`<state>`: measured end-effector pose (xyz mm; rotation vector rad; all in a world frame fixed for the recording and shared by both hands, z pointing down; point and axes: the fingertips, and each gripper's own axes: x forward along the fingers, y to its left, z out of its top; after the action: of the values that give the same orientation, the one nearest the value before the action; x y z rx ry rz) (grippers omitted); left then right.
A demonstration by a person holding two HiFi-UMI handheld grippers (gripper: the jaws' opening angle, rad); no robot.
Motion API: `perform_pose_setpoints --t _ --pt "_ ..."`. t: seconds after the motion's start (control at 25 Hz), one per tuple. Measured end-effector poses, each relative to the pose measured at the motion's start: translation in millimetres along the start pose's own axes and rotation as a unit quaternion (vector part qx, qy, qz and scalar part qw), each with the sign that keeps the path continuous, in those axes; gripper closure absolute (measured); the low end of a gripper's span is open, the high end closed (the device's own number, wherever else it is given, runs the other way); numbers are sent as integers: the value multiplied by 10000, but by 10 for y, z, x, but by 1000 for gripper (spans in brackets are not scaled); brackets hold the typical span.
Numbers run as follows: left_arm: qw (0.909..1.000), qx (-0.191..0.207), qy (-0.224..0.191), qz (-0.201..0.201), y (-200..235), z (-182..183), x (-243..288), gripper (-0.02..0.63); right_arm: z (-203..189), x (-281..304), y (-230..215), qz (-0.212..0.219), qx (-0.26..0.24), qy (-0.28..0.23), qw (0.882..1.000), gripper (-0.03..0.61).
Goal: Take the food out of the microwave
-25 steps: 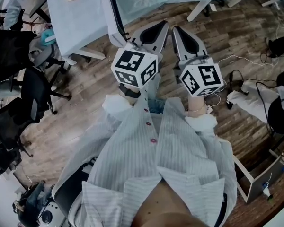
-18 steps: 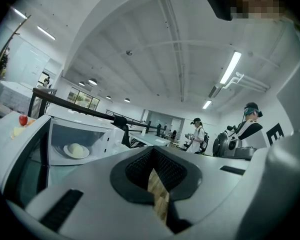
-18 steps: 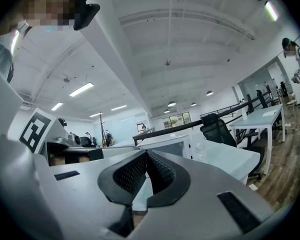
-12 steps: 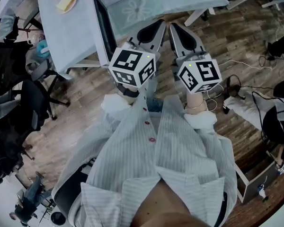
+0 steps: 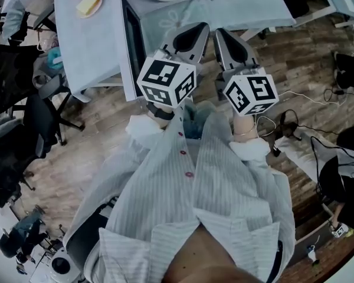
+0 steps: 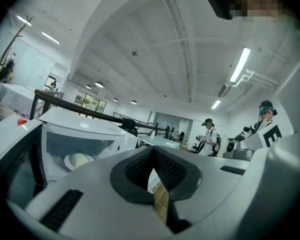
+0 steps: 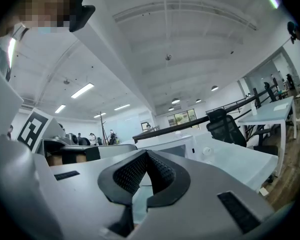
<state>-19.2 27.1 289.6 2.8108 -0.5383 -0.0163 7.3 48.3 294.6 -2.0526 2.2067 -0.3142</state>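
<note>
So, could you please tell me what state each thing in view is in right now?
Microwave door: open, at the left side of the microwave.
Bun: on its plate, inside the microwave.
Left gripper: shut, empty.
Right gripper: shut, empty.
Side plate: holds food, on the table left of the microwave.

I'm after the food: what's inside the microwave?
A pale round bun on a white plate sits inside the microwave; the left gripper covers the cavity's lower part.
</note>
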Motion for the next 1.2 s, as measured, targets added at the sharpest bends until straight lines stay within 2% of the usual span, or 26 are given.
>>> perform_pose_setpoints --t 0.44,0.8,1.2 --pt "9980 -115 -74 622 412 17 276 606 -38 563 -212 593 88 317 9977 546" --pt "9893 -199 -265 1422 999 206 947 606 26 1348 -649 1362 117 652 9885 546" --pt "9768 -291 -480 2065 1443 410 1534 606 265 2021 -1025 2069 16 846 9747 546"
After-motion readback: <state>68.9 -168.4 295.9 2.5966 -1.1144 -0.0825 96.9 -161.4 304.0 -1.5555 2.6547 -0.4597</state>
